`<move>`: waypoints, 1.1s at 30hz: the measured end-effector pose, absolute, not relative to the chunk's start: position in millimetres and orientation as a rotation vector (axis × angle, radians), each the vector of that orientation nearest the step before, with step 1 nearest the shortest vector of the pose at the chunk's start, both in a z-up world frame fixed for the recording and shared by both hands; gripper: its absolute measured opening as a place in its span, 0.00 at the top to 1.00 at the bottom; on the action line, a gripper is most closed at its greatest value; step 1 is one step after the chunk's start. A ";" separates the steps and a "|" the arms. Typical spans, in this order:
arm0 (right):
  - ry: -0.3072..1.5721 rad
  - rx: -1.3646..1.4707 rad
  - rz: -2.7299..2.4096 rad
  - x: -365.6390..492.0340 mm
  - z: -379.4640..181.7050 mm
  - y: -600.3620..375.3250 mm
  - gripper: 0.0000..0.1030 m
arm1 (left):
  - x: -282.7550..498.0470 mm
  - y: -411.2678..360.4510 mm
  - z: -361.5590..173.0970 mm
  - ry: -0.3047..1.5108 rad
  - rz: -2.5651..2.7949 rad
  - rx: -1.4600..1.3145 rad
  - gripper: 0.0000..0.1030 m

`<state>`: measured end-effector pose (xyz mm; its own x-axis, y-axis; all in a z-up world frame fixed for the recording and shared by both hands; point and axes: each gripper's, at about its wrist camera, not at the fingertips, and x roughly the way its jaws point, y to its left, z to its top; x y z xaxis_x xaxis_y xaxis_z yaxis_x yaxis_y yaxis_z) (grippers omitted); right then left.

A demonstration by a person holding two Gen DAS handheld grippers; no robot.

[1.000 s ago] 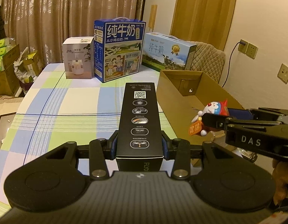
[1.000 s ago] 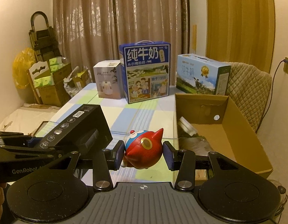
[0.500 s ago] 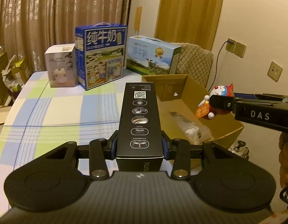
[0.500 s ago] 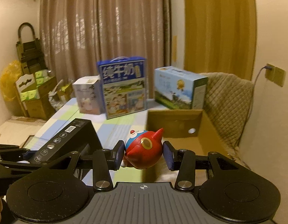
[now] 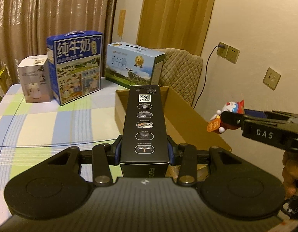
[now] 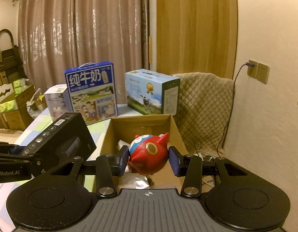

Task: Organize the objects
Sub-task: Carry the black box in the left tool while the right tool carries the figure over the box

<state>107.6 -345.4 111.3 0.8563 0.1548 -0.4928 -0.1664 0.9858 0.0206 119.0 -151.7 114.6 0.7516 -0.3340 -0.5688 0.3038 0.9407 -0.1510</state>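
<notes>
My left gripper [image 5: 144, 150] is shut on a long black product box [image 5: 146, 121], held level above the table edge beside the open cardboard box [image 5: 189, 116]. The black box also shows in the right wrist view [image 6: 60, 141]. My right gripper [image 6: 149, 161] is shut on a red and blue Doraemon toy [image 6: 149, 155] and holds it over the cardboard box [image 6: 141, 123]. The toy shows at the right in the left wrist view [image 5: 229, 114]. A plastic-wrapped item [image 6: 120, 144] lies inside the cardboard box.
A checked tablecloth [image 5: 42, 119] covers the table. At its far side stand a white carton [image 5: 34, 81], a dark blue milk carton [image 5: 75, 65] and a light blue milk carton [image 5: 134, 65]. A quilted chair [image 6: 205, 106] stands behind the cardboard box, by the wall.
Both grippers have swung right towards the cardboard box, each holding its object. The toy now hangs over the box opening; the black box points at the box's near wall.
</notes>
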 end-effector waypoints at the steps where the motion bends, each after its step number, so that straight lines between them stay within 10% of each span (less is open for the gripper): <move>1: 0.518 -0.021 0.168 109.5 110.0 -349.1 0.60 | 121.4 -156.1 114.2 0.633 -0.350 -0.048 0.63; 33: 0.579 0.001 0.174 154.7 79.9 -382.5 0.60 | 179.1 -211.1 89.0 0.696 -0.360 -0.037 0.63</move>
<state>154.7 -382.5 79.9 0.8224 0.1641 -0.5447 -0.1637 0.9853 0.0497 179.1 -211.1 89.0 0.7084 -0.3367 -0.6203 0.3125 0.9377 -0.1521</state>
